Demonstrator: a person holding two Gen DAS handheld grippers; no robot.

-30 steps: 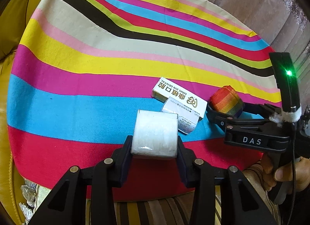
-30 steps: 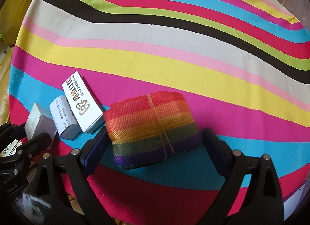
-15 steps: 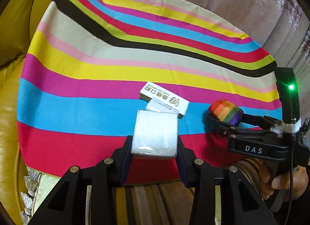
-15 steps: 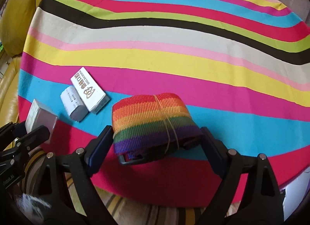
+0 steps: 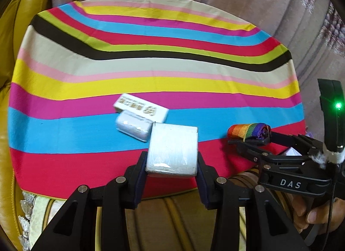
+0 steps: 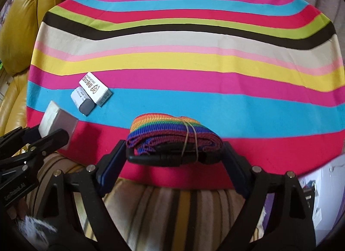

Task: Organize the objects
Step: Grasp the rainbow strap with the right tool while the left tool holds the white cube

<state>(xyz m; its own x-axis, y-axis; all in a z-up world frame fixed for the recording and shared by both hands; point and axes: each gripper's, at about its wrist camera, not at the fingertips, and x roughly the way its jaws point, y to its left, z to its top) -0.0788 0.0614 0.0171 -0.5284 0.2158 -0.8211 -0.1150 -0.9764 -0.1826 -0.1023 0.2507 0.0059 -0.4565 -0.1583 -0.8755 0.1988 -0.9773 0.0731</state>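
The left gripper (image 5: 171, 165) clamps a white cellophane-wrapped box (image 5: 173, 149) above the striped cloth surface's (image 5: 151, 71) six o'clock edge. The right gripper (image 6: 174, 156), closing, seemingly presses a rainbow webbing strap bundle (image 6: 172, 134).

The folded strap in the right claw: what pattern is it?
Rainbow stripes, red through purple, on the strap; clearest in the right wrist view.

Striped round cloth-covered table (image 6: 194, 41), 2 small white boxes (image 6: 94, 89) side by side.
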